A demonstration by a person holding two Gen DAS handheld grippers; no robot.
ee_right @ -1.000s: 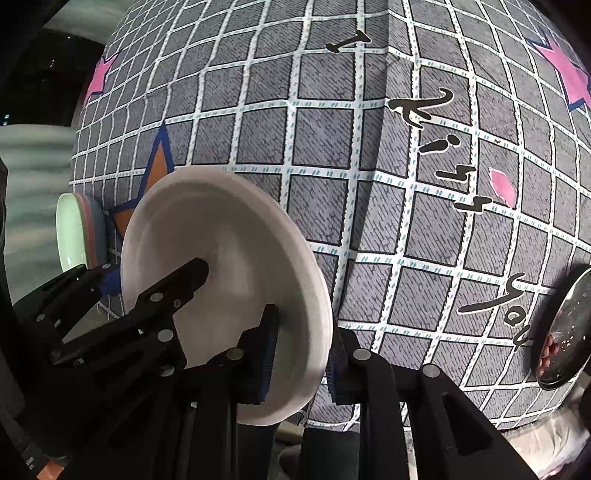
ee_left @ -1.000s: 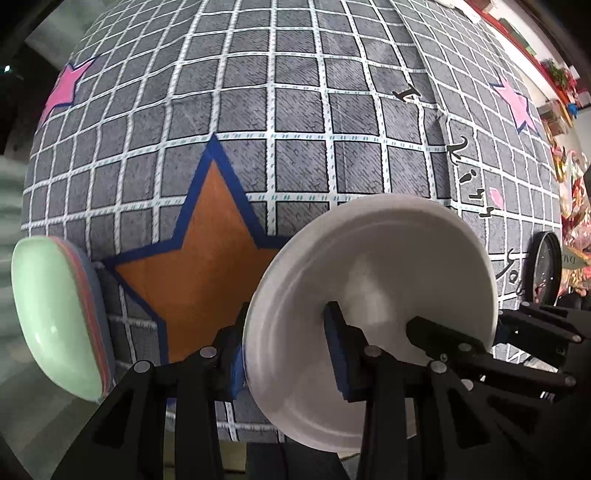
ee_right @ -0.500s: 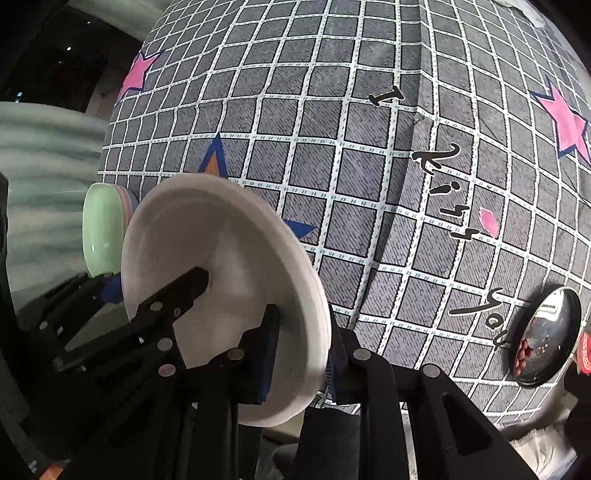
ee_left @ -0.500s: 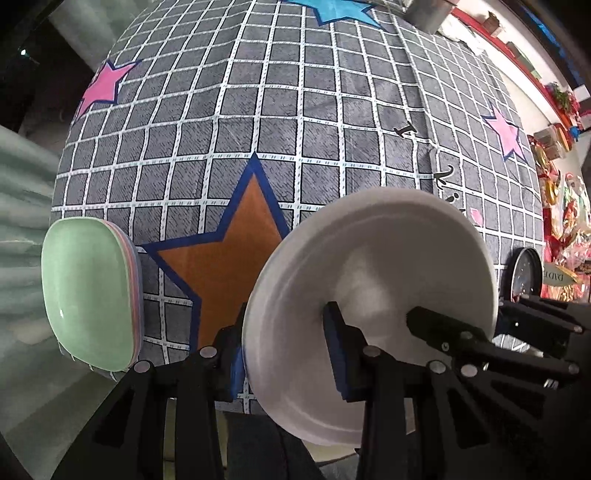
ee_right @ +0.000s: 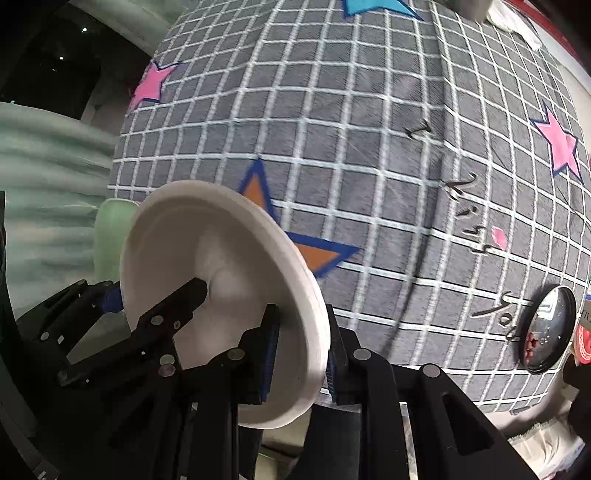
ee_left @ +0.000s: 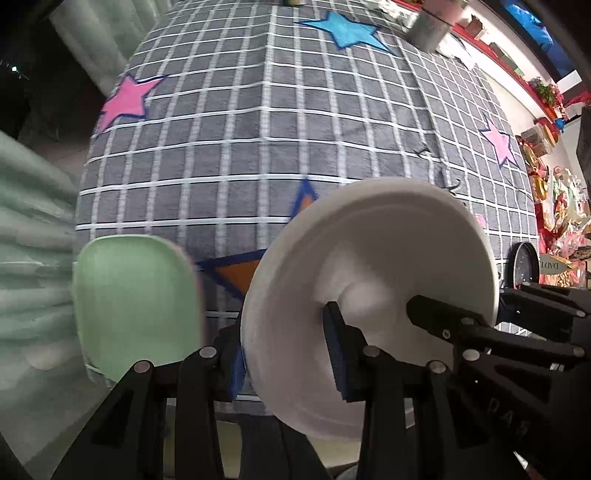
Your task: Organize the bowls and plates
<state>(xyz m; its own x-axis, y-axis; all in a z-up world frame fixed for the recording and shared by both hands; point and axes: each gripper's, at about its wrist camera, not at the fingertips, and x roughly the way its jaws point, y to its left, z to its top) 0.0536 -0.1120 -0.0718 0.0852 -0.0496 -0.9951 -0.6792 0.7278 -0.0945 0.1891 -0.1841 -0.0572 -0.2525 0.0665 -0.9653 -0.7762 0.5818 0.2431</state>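
Left wrist view: the left gripper [ee_left: 284, 354] pinches the near rim of the white plate [ee_left: 373, 280], one blue pad under it and one inside the dish. The right gripper [ee_left: 495, 306] clamps the far rim, so both carry the plate clear of the cloth [ee_left: 266, 147]. Compared with a second ago, much more cloth shows: a blue star [ee_left: 343, 31] and a metal can [ee_left: 432, 26] have come into sight at the top, and the orange star [ee_left: 243, 273] is now mostly hidden behind the plate. The green stack [ee_left: 136, 306] at the cloth's near edge has slid further into view, beside the plate. This reads as the plate being lifted and carried toward that stack.

Right wrist view: the right gripper [ee_right: 303, 354] is pressed onto the plate's [ee_right: 221, 280] rim, the left gripper [ee_right: 110, 299] on the opposite side. The stack [ee_right: 110, 236] peeks out behind the plate, closer than before. A dark dish [ee_right: 550, 328] sits at the cloth's [ee_right: 369, 147] right edge, untouched. The likely next step is setting the plate on or beside the stack.
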